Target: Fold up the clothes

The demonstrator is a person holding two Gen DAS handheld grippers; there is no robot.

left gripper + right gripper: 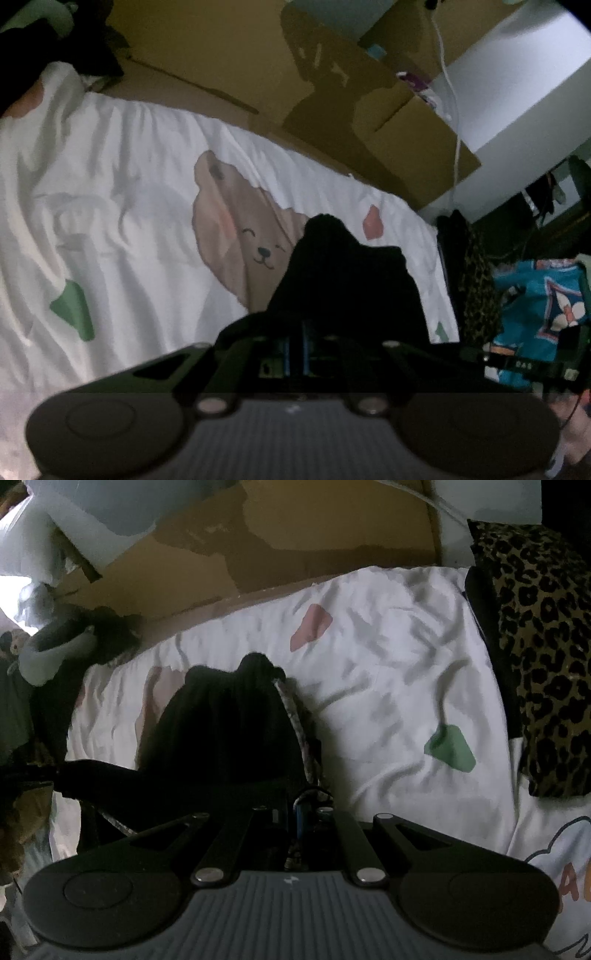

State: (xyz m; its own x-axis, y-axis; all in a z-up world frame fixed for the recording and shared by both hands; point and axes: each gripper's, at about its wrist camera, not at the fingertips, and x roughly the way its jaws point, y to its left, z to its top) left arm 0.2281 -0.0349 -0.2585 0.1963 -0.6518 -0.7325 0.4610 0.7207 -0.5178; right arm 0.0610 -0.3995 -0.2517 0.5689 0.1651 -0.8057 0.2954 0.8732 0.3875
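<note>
Black garment [343,280] hides both tongs' fingertips.

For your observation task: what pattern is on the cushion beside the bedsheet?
Leopard print, black spots on brown; the cushion shows best in the right wrist view.

Home bedroom — bed w/ bear-print sheet [147,192], leopard pillow [539,657], cardboard boxes [406,122]

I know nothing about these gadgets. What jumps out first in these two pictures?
A black garment fills the middle of both views, bunched up right in front of each gripper, left gripper and right gripper; both look closed on it. Beneath it lies a white bedsheet printed with a smiling brown bear, left of the garment. At the right edge of the right view sits a leopard-print pillow.
</note>
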